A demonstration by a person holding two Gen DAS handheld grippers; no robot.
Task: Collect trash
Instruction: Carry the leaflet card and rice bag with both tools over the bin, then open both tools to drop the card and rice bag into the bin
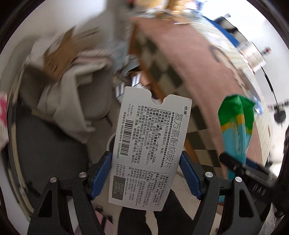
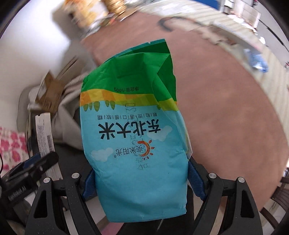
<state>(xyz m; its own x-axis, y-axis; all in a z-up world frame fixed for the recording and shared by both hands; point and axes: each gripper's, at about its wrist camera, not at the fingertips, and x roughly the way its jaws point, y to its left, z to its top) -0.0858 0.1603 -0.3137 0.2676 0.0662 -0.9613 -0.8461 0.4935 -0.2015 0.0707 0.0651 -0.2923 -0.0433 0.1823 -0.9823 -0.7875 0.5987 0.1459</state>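
My left gripper (image 1: 145,168) is shut on a flattened white medicine box (image 1: 148,144) with black Chinese print and a barcode, held upright in the air. My right gripper (image 2: 140,178) is shut on an empty blue and green rice bag (image 2: 133,123), also held up. The rice bag (image 1: 236,124) and the right gripper show at the right of the left wrist view. The medicine box (image 2: 44,133) and the left gripper show at the left edge of the right wrist view.
A round table with a brown cloth (image 2: 225,108) lies ahead and to the right. A grey chair (image 1: 72,101) piled with pale cloth and cardboard pieces (image 1: 63,52) stands to the left. Snack packets (image 2: 90,12) lie at the table's far edge. The background is blurred.
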